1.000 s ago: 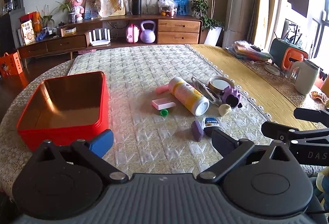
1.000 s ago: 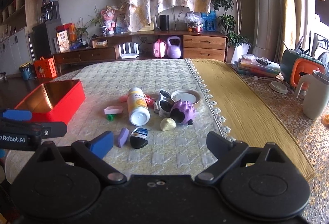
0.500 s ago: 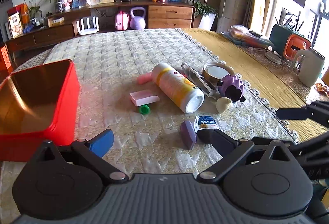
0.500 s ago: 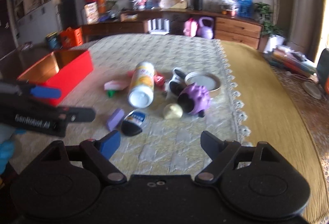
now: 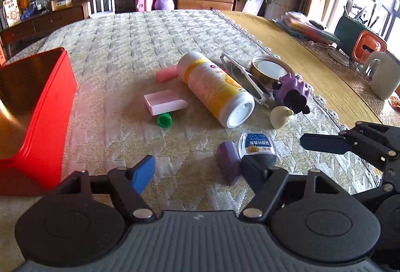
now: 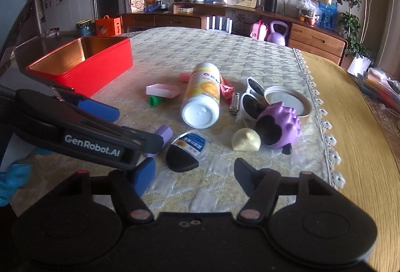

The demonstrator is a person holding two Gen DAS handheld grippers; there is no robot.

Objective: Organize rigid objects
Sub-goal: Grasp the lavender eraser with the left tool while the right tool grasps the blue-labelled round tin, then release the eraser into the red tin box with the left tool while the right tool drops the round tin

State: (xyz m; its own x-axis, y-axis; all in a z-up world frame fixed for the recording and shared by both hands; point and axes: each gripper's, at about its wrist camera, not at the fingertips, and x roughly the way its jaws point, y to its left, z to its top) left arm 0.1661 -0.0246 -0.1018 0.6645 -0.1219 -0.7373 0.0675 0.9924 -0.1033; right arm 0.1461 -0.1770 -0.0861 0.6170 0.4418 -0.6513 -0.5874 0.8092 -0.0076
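A cluster of small objects lies on the quilted tablecloth: a white and yellow bottle on its side, a pink box, a green cap, a purple block, a black and clear packet, a cream lump and a purple spiky toy. An open red tin stands to the left. My left gripper is open and empty just short of the purple block. My right gripper is open and empty just before the packet.
White sunglasses, a round tin lid and a red wrapper lie behind the bottle. A mug and a green holder stand on the yellow runner at the right. The left gripper's arm crosses the right wrist view.
Both grippers have moved forward and lower toward the cluster. The objects look closer. The left gripper now reaches further into the right wrist view.
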